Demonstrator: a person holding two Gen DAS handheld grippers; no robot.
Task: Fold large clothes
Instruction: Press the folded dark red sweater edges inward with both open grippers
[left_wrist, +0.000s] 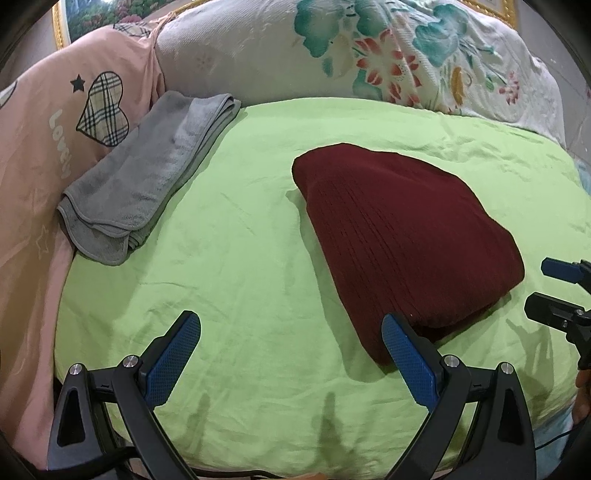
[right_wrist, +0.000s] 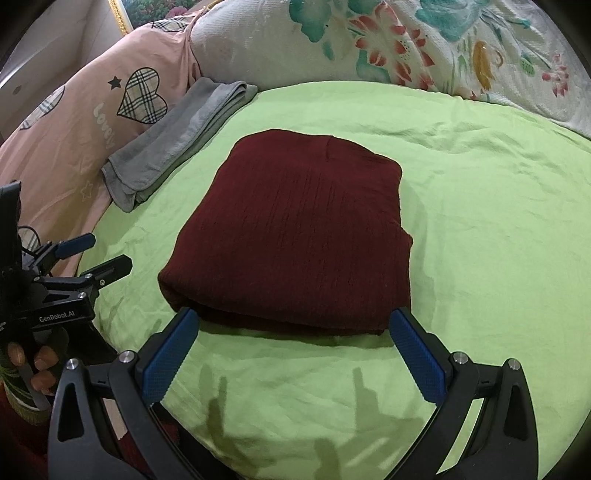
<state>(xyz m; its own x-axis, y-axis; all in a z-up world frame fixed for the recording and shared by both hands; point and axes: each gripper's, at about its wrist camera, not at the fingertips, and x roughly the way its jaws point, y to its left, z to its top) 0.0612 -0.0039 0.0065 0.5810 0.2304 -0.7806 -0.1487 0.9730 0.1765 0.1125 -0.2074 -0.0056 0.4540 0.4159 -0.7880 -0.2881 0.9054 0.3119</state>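
Note:
A dark red knitted garment (left_wrist: 402, 236) lies folded into a thick rectangle on the green sheet (left_wrist: 236, 266); it also shows in the right wrist view (right_wrist: 295, 236). My left gripper (left_wrist: 291, 325) is open and empty, hovering above the sheet, its right finger just in front of the garment's near left corner. My right gripper (right_wrist: 295, 321) is open and empty, its jaws spanning the garment's near edge just above it. The right gripper also shows at the right edge of the left wrist view (left_wrist: 546, 288). The left gripper shows at the left of the right wrist view (right_wrist: 99, 254).
A folded grey towel (left_wrist: 147, 177) lies at the sheet's left edge, against a pink quilt (left_wrist: 33, 155) with plaid hearts. A floral pillow (left_wrist: 369, 55) lies along the far side. The green sheet (right_wrist: 498, 221) stretches right of the garment.

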